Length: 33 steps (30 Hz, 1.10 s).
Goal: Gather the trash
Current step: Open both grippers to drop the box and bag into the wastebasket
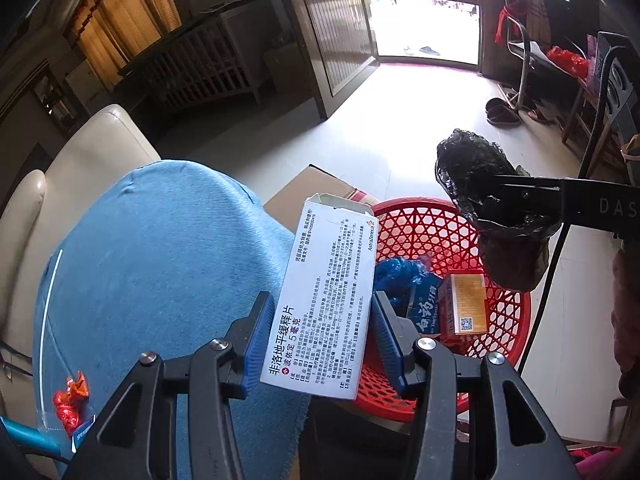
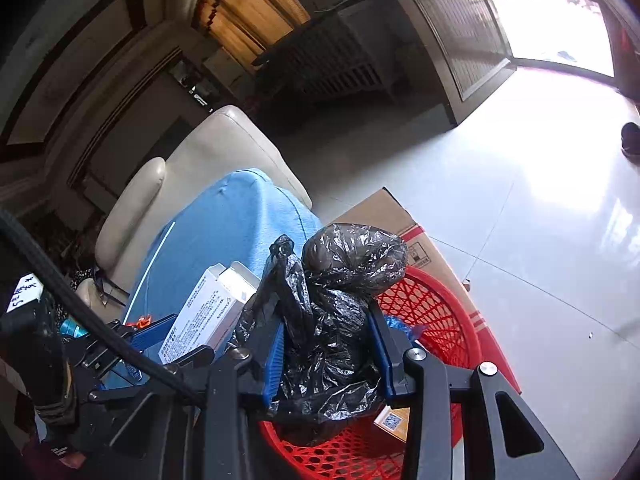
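Note:
My left gripper is shut on a white medicine box with Chinese print, held at the left rim of a red plastic basket. The box also shows in the right wrist view. My right gripper is shut on a crumpled black plastic bag and holds it above the basket. In the left wrist view the bag hangs from the right gripper over the basket's far right side. A blue wrapper and an orange box lie in the basket.
A blue cloth covers the surface at left, with a red wrapper on it. A cream sofa stands behind. A cardboard box lies beside the basket. Pale tiled floor runs to a bright doorway.

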Tool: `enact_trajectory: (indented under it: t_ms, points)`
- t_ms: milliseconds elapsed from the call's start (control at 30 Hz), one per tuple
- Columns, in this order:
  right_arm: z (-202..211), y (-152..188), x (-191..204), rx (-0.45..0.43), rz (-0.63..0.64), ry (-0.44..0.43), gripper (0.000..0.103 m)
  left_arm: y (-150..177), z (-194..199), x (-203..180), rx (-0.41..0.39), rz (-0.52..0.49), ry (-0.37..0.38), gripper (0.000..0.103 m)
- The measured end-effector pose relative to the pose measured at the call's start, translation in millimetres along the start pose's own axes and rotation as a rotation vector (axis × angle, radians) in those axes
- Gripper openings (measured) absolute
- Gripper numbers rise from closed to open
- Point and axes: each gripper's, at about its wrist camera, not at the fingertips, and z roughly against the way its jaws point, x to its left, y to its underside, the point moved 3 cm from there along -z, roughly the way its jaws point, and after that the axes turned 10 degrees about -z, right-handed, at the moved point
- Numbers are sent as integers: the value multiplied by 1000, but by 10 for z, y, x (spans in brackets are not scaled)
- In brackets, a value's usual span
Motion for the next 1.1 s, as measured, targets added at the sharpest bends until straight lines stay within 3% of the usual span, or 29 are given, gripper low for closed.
enact_trajectory:
  t_ms: [400,700,900,1100]
  points:
    - [-10,-44,-209,11,-49,9,41,-59,-150,-103,33,-21,28,51]
    - [-115,-49,-236,36,-75,23,41,-32,-246,-68,40,12,110,53]
    - [-171,-65,-303,70,-122,36,53,54,-240,70,49,73,142,58]
    - [-193,-59,-270,81,-127,32,57,311,-106,343,36,143,99,60]
